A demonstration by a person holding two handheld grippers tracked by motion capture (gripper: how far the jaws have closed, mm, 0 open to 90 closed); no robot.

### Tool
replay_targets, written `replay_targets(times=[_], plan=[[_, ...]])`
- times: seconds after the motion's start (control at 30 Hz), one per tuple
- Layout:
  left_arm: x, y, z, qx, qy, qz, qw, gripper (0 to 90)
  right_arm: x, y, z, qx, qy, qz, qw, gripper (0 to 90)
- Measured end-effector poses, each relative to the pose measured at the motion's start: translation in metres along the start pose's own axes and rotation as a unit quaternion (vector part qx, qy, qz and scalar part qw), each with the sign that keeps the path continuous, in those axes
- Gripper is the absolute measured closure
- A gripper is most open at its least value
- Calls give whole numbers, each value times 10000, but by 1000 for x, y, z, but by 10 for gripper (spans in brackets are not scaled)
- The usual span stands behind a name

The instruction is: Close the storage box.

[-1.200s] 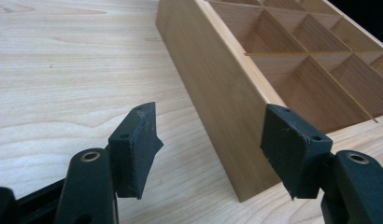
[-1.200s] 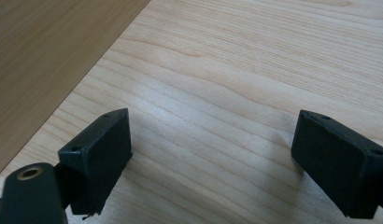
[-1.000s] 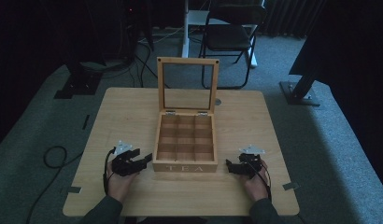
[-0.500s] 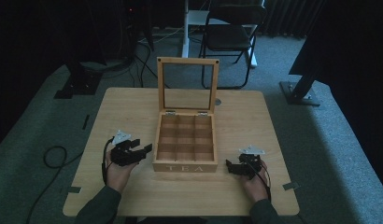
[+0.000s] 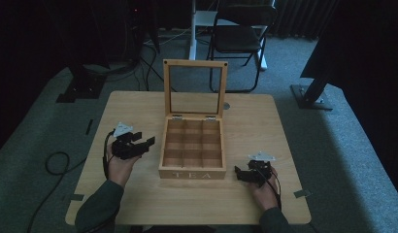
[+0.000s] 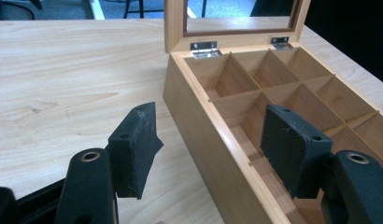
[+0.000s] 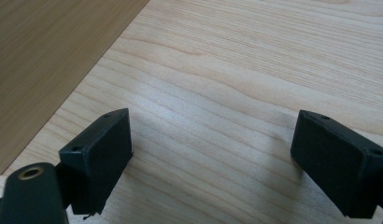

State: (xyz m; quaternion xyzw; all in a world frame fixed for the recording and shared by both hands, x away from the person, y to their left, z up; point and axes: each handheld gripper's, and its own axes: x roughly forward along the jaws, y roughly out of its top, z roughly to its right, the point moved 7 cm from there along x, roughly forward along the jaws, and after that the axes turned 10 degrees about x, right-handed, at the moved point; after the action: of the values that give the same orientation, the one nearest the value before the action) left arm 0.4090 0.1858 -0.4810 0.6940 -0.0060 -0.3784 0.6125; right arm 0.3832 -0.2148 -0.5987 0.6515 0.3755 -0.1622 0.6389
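While the left gripper [image 6: 208,154] is held with its jaws apart and nothing gripped, one pad on each side of the near wall, a wooden tea box [image 6: 236,140] is seen at the centre and right of the left gripper view. Pale wood, nine bare compartments and two metal hinges are shown, with the glass-paned lid [image 5: 195,87] stood upright. At lower right of the high view, the right gripper [image 5: 246,174] is held open over the table [image 5: 139,104].
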Motion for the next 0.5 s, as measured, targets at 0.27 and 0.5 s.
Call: replay_targets(times=[0.27, 0.5], plan=[[6, 9, -2, 57, 3, 50, 10000, 368, 0, 0, -1, -31, 34, -12, 10000, 120], [10, 20, -6, 133, 49, 141, 9998, 368, 0, 0, -1, -34, 36, -12, 10000, 120]])
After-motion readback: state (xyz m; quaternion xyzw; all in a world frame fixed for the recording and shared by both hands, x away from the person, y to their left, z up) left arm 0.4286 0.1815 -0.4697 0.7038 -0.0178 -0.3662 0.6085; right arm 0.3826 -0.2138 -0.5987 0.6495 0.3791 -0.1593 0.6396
